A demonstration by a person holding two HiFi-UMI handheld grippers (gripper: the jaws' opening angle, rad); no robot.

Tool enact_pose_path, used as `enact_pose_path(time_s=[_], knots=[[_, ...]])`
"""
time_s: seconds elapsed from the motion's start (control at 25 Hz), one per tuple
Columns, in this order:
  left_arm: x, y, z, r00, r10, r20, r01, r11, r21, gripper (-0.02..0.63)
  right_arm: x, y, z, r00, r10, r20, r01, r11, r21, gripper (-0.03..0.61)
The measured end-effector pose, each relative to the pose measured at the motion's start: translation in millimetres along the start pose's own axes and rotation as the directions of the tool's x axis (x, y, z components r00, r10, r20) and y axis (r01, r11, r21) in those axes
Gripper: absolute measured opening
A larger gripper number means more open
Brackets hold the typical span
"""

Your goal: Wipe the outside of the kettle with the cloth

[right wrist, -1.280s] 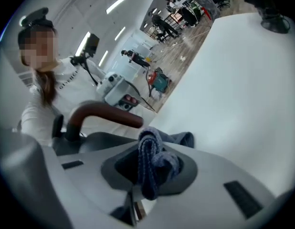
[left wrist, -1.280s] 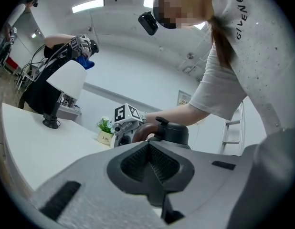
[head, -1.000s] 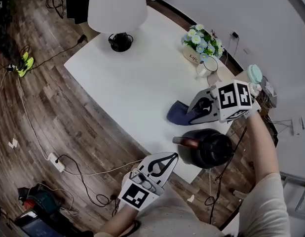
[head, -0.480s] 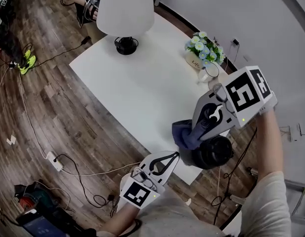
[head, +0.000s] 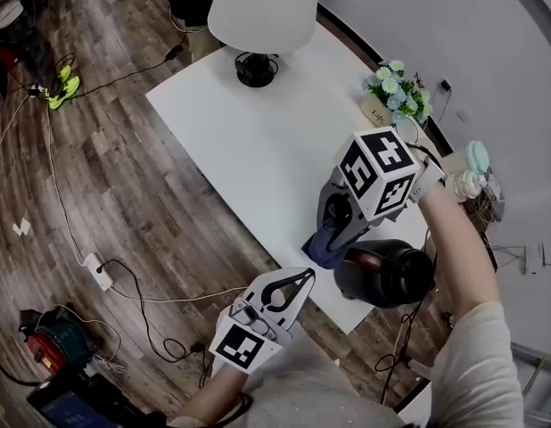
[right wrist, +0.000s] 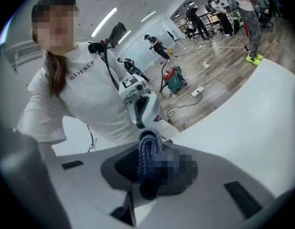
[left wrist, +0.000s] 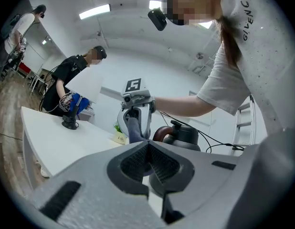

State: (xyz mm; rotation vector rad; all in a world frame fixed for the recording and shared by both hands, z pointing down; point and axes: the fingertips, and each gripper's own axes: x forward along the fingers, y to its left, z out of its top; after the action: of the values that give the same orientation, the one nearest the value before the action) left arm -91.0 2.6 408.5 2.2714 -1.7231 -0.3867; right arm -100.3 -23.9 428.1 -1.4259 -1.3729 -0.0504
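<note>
The black kettle (head: 391, 275) with a brown handle (head: 358, 259) stands near the table's front right corner. My right gripper (head: 332, 232) is shut on the blue cloth (head: 324, 250), which hangs down just left of the handle; whether it touches the kettle I cannot tell. In the right gripper view the cloth (right wrist: 147, 151) is bunched between the jaws. My left gripper (head: 302, 280) is shut and empty, and hovers off the table's front edge, pointed at the kettle (left wrist: 184, 135). The left gripper view shows the right gripper (left wrist: 136, 112) and the cloth (left wrist: 132, 128) beside the kettle.
On the white table (head: 258, 141) stand a lamp (head: 262, 12), a flower pot (head: 396, 92) and a mug (head: 406, 128). Cables and a power strip (head: 97, 271) lie on the wooden floor. A person (left wrist: 73, 87) works at the table's far end.
My right gripper has lifted the cloth off the table and carried it to the kettle's handle side. The left gripper has hardly moved.
</note>
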Motion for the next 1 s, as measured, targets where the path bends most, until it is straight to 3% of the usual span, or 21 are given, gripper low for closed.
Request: enact_pose_path(time_s=[0.08, 0.16, 0.2, 0.28, 0.36, 0.4, 0.44, 0.48, 0.52, 0.56, 0.6, 0.64, 0.68, 0.72, 0.8, 0.88, 1.0], knots=[[0, 0, 0, 1.000, -0.005, -0.003, 0.005, 1.000, -0.004, 0.006, 0, -17, -7, 0.991, -0.132, -0.017, 0.131, 0.990, -0.043, 0.063], [1, -1, 1, 1.000, -0.016, -0.007, 0.016, 1.000, -0.008, 0.006, -18, -28, -12, 0.949, -0.316, 0.018, 0.316, 0.946, -0.070, 0.063], [2, -1, 2, 1.000, -0.024, -0.010, 0.024, 1.000, -0.008, 0.006, -34, -26, -13, 0.909, -0.415, 0.052, 0.417, 0.906, -0.068, 0.063], [3, -3, 4, 0.999, -0.042, -0.021, 0.042, 0.999, -0.004, 0.006, -76, -5, -12, 0.782, -0.614, 0.105, 0.621, 0.783, -0.039, 0.063], [7, -3, 8, 0.998, -0.052, -0.029, 0.052, 0.999, 0.004, 0.006, -119, 38, -9, 0.596, -0.789, 0.145, 0.794, 0.606, 0.033, 0.063], [9, -3, 12, 0.998, -0.052, -0.029, 0.052, 0.999, 0.010, 0.006, -137, 65, -5, 0.476, -0.861, 0.180, 0.863, 0.496, 0.092, 0.063], [12, -2, 16, 0.998, -0.051, -0.025, 0.052, 0.999, 0.017, 0.006, -153, 93, 5, 0.325, -0.914, 0.243, 0.912, 0.371, 0.177, 0.063], [14, -2, 21, 0.998, -0.051, -0.019, 0.052, 0.998, 0.025, 0.006, -165, 120, 18, 0.149, -0.936, 0.319, 0.925, 0.246, 0.290, 0.063], [17, -2, 27, 0.998, -0.055, -0.012, 0.055, 0.998, 0.036, 0.006, -170, 145, 29, -0.016, -0.928, 0.373, 0.897, 0.151, 0.416, 0.063], [20, -1, 33, 0.998, -0.061, -0.005, 0.061, 0.997, 0.050, 0.006, -164, 166, 34, -0.145, -0.905, 0.401, 0.838, 0.103, 0.536, 0.063], [22, 0, 39, 0.998, -0.068, -0.001, 0.068, 0.995, 0.069, 0.006, -148, 182, 35, -0.237, -0.877, 0.418, 0.765, 0.097, 0.637, 0.063], [24, 2, 45, 0.998, -0.070, -0.001, 0.070, 0.994, 0.090, 0.006, -125, 191, 34, -0.296, -0.853, 0.431, 0.692, 0.119, 0.712, 0.063], [26, 5, 50, 0.998, -0.066, -0.004, 0.066, 0.992, 0.111, 0.006, -98, 192, 33, -0.327, -0.837, 0.439, 0.631, 0.153, 0.761, 0.063], [26, 8, 54, 0.998, -0.059, -0.010, 0.060, 0.990, 0.131, 0.006, -72, 186, 31, -0.338, -0.831, 0.442, 0.585, 0.183, 0.790, 0.063], [28, 14, 59, 0.998, -0.052, -0.024, 0.055, 0.985, 0.165, 0.006, -35, 165, 25, -0.344, -0.841, 0.418, 0.516, 0.203, 0.832, 0.063], [32, 17, 59, 0.998, -0.057, -0.039, 0.063, 0.978, 0.200, 0.006, -20, 147, 12, -0.376, -0.848, 0.374, 0.449, 0.187, 0.874, 0.063], [40, 15, 54, 0.997, -0.069, -0.042, 0.077, 0.971, 0.228, 0.006, -18, 142, -21, -0.455, -0.845, 0.281, 0.331, 0.132, 0.934, 0.063]])
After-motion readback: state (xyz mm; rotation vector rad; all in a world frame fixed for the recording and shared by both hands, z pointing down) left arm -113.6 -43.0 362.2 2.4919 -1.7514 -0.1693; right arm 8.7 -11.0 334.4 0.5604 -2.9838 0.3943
